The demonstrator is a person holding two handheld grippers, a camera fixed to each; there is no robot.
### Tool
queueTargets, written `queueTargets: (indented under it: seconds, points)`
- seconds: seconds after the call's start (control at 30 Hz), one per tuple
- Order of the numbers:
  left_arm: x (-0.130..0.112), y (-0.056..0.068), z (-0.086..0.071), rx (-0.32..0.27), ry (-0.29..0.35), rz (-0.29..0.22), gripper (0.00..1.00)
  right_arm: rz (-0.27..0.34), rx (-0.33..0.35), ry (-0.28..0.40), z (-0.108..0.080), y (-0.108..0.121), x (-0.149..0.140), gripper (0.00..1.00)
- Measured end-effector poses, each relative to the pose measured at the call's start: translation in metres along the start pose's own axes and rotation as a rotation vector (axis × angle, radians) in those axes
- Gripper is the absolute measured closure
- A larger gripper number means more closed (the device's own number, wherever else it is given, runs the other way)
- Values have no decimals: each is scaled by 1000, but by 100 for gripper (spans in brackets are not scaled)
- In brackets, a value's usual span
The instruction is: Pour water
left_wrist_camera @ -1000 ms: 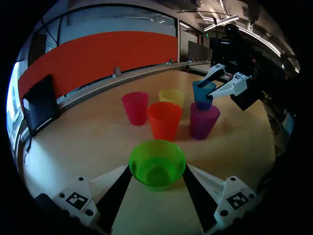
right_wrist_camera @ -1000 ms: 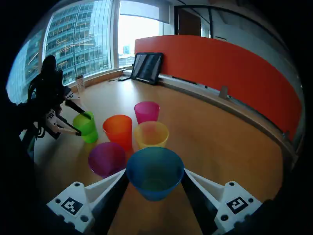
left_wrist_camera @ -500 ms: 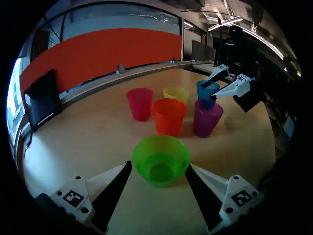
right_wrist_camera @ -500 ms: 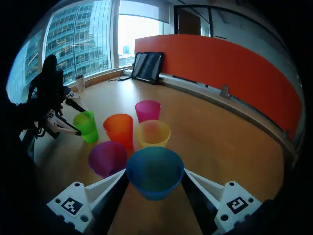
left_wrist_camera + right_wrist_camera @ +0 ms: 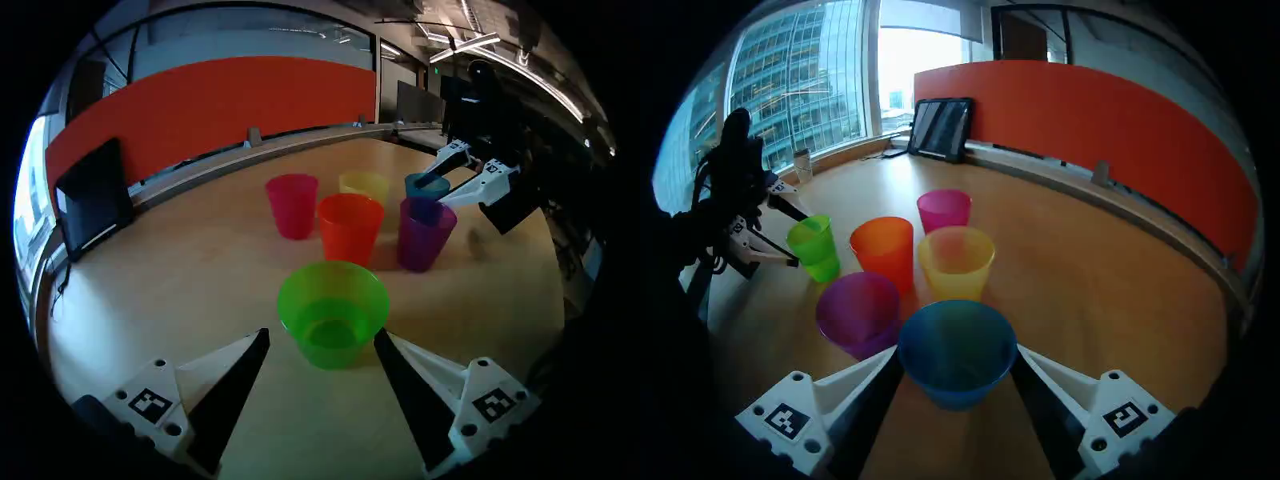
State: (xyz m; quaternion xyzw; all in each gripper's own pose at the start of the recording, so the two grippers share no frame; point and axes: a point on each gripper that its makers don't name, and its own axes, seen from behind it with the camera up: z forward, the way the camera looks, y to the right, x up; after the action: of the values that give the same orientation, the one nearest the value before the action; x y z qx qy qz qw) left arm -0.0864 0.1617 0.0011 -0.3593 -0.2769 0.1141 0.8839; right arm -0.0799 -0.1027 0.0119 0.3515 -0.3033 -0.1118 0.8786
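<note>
Blue cup [image 5: 957, 366] lower, R tool [image 5: 957, 350] clamping it

Blue cup [image 5: 426, 185] lower; green cup [image 5: 333, 312] farther forward.

Six cups, two grippers, one table [image 5: 160, 272], one tablet.
The cups come one per colour: one green cup [image 5: 332, 312], one orange cup [image 5: 350, 228], one pink cup [image 5: 292, 206], one yellow cup [image 5: 364, 186], one purple cup [image 5: 424, 234] and one blue cup [image 5: 957, 340]. The left gripper [image 5: 320, 332] and the right gripper [image 5: 958, 350] have two fingers each. A single dark tablet [image 5: 96, 200] makes up the rest.
</note>
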Motion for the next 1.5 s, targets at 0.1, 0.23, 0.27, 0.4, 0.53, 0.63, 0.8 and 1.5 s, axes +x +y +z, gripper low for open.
queueTargets:
  seconds: [0.1, 0.23, 0.27, 0.4, 0.53, 0.63, 0.8, 1.5]
  points:
    - [1, 0, -1, 1, 2, -4, 3, 0, -3, 1, 1, 0, -2, 8]
    - [1, 1, -3, -1, 5, -7, 3, 5, 1, -1, 2, -2, -4, 8]
    - [1, 1, -3, -2, 5, -7, 3, 7, 2, -2, 2, -2, -5, 8]
    - [0, 2, -4, -2, 4, -6, 3, 10, 1, -5, 2, -2, -8, 8]
    - [1, 2, -5, -4, 4, -7, 3, 10, -3, -11, 2, -2, -10, 2]
    - [1, 2, -6, -5, 6, -10, 3, 12, -10, -11, 1, -2, -11, 0]
    - [-1, 0, -10, 4, 7, -12, 3, 20, -13, -10, -4, -4, -13, 0]
    - [-5, -1, -54, 85, 66, -35, 2, 73, -108, 72, -65, -8, -25, 0]
